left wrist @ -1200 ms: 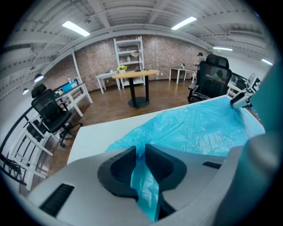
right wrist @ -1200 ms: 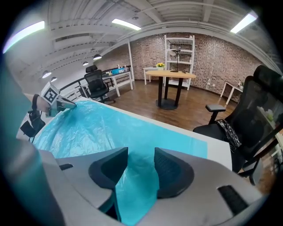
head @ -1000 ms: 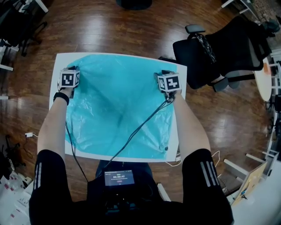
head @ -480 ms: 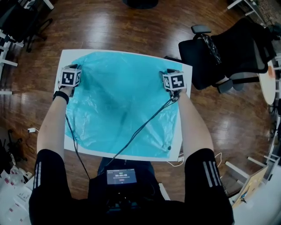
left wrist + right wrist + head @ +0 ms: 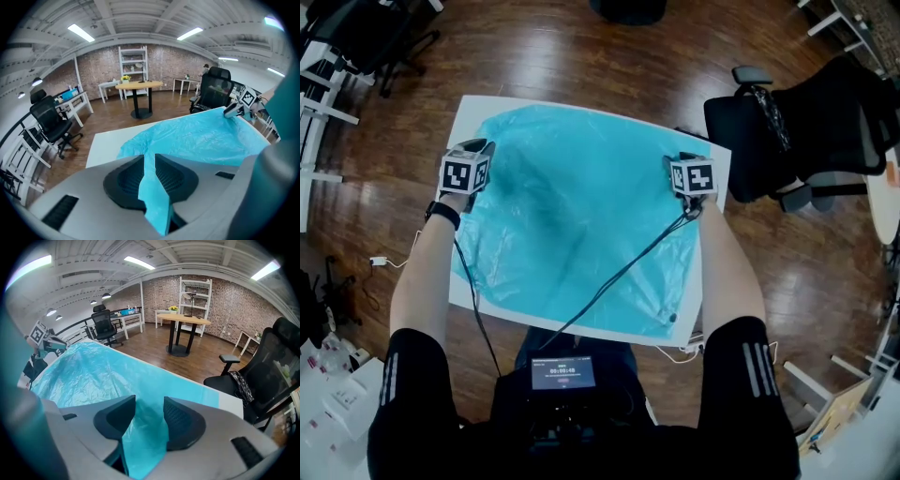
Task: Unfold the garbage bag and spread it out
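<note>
Since a second ago my left hand-held gripper (image 5: 149, 159) has risen a little and drawn its edge of the bag (image 5: 581, 216) up with it. The right hand-held gripper (image 5: 149, 401) has kept its place.

The left jaws are clenched on a thin fold of turquoise film, which runs up between the pads. The right jaws stand a little wider, grasping a bunched fold of the same film.

The bag lies almost fully opened on the white surface (image 5: 473, 111). It stretches from one hand-held gripper across to the other, and from both back toward me. Soft creases remain near its middle.

I judge the film very light, limp and slippery, and easy to stretch or tear under a sharp pull. The far corners, where I hold it now, look like the best grip, with the film doubled between the pads.
</note>
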`<action>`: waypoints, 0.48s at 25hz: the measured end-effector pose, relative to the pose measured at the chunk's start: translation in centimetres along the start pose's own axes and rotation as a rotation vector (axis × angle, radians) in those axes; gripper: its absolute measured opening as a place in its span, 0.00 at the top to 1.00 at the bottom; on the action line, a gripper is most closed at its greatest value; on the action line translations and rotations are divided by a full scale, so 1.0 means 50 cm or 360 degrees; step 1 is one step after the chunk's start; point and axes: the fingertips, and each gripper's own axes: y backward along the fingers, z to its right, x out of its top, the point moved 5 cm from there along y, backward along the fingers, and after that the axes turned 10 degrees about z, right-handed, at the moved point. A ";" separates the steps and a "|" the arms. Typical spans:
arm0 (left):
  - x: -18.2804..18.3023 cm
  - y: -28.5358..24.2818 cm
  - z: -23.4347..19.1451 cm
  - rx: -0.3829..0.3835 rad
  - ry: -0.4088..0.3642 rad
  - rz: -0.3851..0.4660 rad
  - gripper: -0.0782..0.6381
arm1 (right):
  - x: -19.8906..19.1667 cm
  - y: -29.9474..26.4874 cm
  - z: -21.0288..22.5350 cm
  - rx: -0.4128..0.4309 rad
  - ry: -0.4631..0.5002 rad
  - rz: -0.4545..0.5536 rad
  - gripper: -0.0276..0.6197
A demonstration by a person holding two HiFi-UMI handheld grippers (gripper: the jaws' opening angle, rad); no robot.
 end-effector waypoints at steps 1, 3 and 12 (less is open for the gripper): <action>-0.008 0.013 0.003 -0.0013 -0.0010 0.0020 0.78 | -0.001 -0.001 0.001 -0.0004 0.0002 0.0000 0.60; -0.030 0.044 0.006 -0.0037 -0.0015 0.0054 0.78 | -0.002 -0.004 0.001 -0.0009 0.0004 0.0008 0.60; -0.133 0.193 0.010 -0.0063 0.0036 0.0043 0.78 | 0.010 0.000 -0.013 -0.0025 -0.0014 0.0051 0.60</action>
